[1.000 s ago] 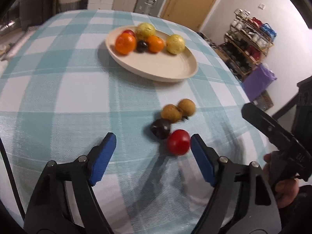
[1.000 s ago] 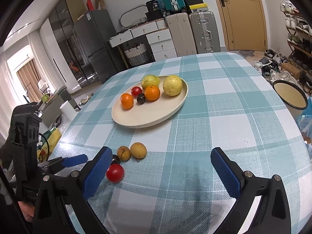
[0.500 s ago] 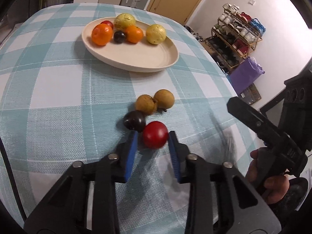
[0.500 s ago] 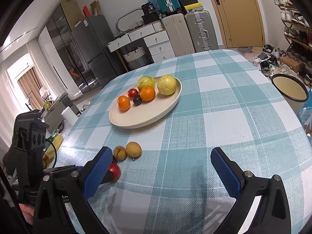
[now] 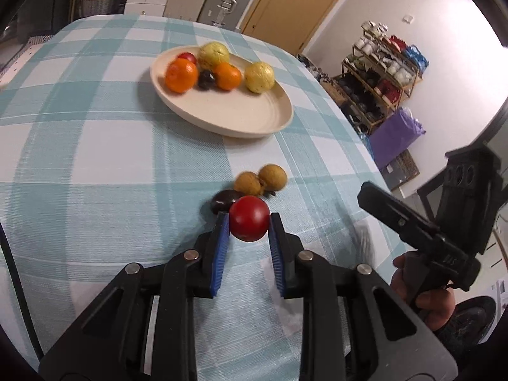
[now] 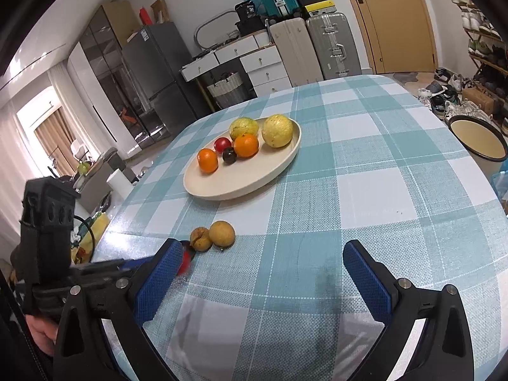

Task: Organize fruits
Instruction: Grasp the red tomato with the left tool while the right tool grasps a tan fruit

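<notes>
My left gripper [image 5: 248, 227] is shut on a red fruit [image 5: 249, 222] and holds it just above the checked cloth. Right behind it lie a dark plum [image 5: 224, 199] and two brown fruits [image 5: 259, 180]. A cream plate [image 5: 254, 117] farther back holds two oranges, two yellow fruits, a small red fruit and a dark one. In the right wrist view my right gripper [image 6: 263, 265] is open and empty over the cloth. The brown fruits [image 6: 213, 235] lie ahead of its left finger, which mostly hides the red fruit [image 6: 185, 263]. The plate [image 6: 254, 177] is beyond.
The table has a teal and white checked cloth [image 6: 365, 171]; its right edge drops to the floor. A cream bin [image 6: 479, 141] and shoe racks stand on the right. Suitcases, drawers and a fridge line the far wall. The other hand-held gripper [image 5: 422, 238] is at right.
My left gripper closed on the red fruit and has lifted it slightly off the cloth. The right gripper stayed open and shifted only a little.
</notes>
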Available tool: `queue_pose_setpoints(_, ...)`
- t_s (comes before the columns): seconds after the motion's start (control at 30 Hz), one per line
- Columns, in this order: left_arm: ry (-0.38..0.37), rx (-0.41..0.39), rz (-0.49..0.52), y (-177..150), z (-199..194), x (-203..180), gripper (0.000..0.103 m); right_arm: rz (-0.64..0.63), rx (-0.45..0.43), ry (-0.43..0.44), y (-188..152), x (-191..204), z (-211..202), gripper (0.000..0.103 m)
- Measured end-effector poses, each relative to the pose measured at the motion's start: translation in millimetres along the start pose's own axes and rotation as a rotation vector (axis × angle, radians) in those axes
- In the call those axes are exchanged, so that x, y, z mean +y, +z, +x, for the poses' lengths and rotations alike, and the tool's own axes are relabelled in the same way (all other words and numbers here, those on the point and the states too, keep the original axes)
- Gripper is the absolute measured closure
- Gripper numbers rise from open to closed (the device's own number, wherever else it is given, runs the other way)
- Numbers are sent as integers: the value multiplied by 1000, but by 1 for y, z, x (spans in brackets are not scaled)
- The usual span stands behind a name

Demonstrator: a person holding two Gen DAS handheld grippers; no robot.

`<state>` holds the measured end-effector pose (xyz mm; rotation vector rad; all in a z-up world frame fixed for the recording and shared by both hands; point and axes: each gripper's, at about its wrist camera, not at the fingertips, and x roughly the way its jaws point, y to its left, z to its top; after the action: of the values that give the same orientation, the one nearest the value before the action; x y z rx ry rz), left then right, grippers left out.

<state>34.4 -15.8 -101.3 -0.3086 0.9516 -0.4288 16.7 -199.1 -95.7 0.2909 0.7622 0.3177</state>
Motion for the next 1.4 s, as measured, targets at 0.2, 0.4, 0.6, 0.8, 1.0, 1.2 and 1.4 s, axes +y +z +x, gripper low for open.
queue_pose_setpoints(0.2, 4, -49, -37, 8, -21, 21, 81, 22, 21, 44, 1, 3, 7, 0)
queue_pose_setpoints(0.4, -8, -65, -58, 13, -28, 35, 81, 13, 56, 75, 4, 12, 21, 0)
queue_pose_setpoints(0.6, -11, -75, -86, 17, -27, 52, 81, -50, 76, 103, 6, 35, 31, 0)
queue_pose_setpoints(0.8, -20, -79, -105, 20, -25, 67, 81, -131, 94, 103, 12, 59, 42, 6)
queue_pose_setpoints(1.0, -33, -64, -115, 22, -18, 74, 81, -55, 137, 88, 14, 49, 60, 20)
queue_pose_setpoints(1.2, -46, -51, -122, 26, -10, 77, 81, 14, 141, 83, 18, 34, 68, 37)
queue_pose_setpoints(1.4, -48, -49, -122, 31, -5, 77, 81, 43, 165, 94, 17, 26, 76, 53)
